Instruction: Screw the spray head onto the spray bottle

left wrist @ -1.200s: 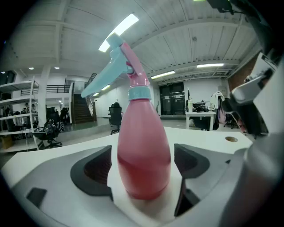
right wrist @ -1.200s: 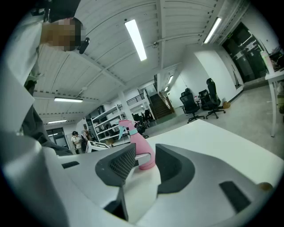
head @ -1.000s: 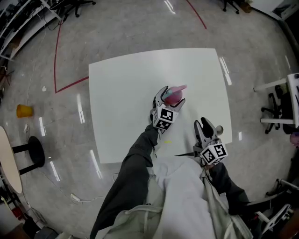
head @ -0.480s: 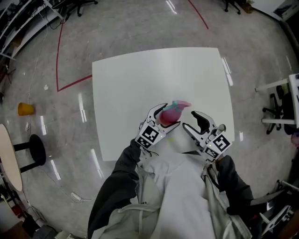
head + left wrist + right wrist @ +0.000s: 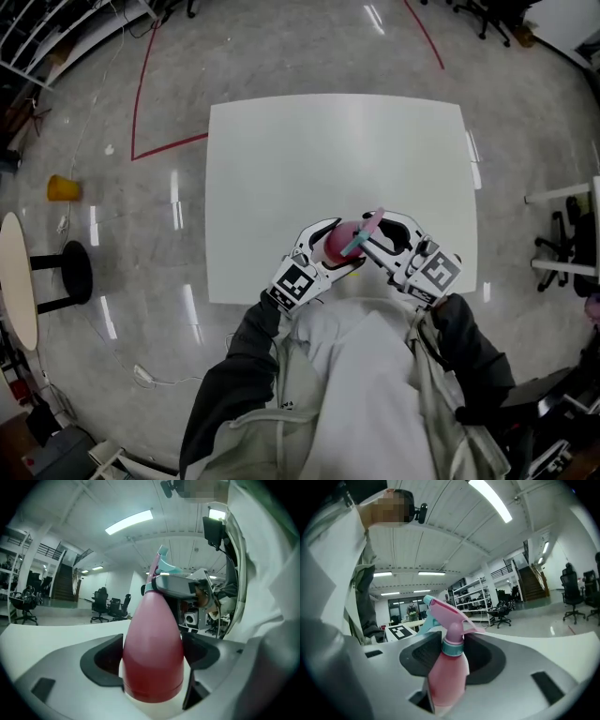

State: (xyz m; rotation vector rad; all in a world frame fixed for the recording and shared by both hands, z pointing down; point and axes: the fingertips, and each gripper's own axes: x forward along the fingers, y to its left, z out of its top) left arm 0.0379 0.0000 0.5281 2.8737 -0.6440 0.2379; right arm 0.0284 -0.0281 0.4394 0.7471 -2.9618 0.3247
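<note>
Nearest the person's chest, the left claw (image 5: pixel 330 251) is clamped on the wide pink body of the spray bottle (image 5: pixel 339 238), which is held up over the near edge of the white desk (image 5: pixel 281 159). Just beyond, the right claw (image 5: pixel 377 234) is closing around the teal collar of the spray head (image 5: pixel 367 225), which sits on the bottle's neck.
</note>
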